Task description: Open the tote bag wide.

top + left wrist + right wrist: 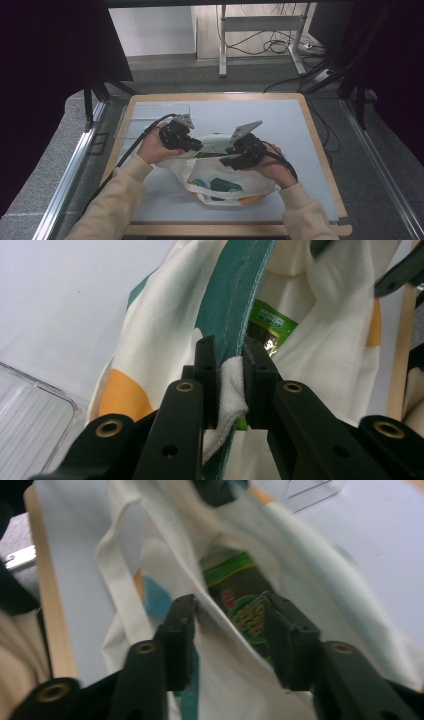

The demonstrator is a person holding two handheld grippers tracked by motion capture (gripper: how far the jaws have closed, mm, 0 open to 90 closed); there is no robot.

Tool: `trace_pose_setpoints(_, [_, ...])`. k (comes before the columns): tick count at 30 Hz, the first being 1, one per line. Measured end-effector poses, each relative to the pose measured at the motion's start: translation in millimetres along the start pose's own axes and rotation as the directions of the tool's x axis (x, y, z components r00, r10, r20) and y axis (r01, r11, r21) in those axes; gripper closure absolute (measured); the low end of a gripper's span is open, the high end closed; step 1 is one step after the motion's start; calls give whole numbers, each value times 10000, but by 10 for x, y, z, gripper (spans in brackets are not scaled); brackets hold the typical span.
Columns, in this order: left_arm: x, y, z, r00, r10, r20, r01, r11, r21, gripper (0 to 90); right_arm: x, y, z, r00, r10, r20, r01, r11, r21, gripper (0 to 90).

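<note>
While the tote (225,182) lies on the table (280,120) near its front edge, mouth facing away from the person, both grippers work at that mouth. The left gripper (231,371) is clamped on a bunched fold of the tote's rim, white cloth and teal trim pinched tight between its pads. The right gripper (227,617) stands partly open, the opposite rim running loosely between its jaws; one jaw is outside the cloth, the other inside the opening, and the pads do not press it. A green packet (240,605) lies inside the tote. A clear tray (150,117) sits at the table's far left
</note>
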State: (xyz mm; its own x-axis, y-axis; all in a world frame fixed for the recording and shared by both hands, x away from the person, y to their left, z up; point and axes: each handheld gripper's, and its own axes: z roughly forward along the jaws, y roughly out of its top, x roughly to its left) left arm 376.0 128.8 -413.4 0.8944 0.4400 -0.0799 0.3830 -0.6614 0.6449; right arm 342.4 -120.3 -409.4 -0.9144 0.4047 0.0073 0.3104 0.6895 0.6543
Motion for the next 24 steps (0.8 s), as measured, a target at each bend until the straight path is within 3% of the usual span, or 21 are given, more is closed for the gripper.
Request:
trace_pose_setpoints(2, [-2,3,3,10000,-37,-65,36,10000,-62,802,12,-12,17,9999,-17,-160,18,10000,97,649])
trace_pose_setpoints(3, [-1,9,4,9999,-6,-156,5,10000,-64,803,38,-34,30,9993,13,-382,-9,9999,120,739])
trace_pose_setpoints(5, [0,20,-1,9995,35,-321,-36,10000,-38,806,71,-56,29,9983,-10,-586,19,9999,155,819])
trace_pose_setpoints(8, [12,38,-8,9990,134,-419,-138,9999,-94,807,134,-93,27,9975,-176,-689,190,9996,191,858])
trace_pose_setpoints(20, [80,100,-47,9956,39,-932,-52,9999,-140,809,311,-259,-4,9946,-260,-1002,256,9997,-54,861])
trace_pose_setpoints(24, [123,113,-49,9939,-228,-1075,196,9994,-301,811,383,-309,-12,9936,-259,-1103,252,9996,-82,861])
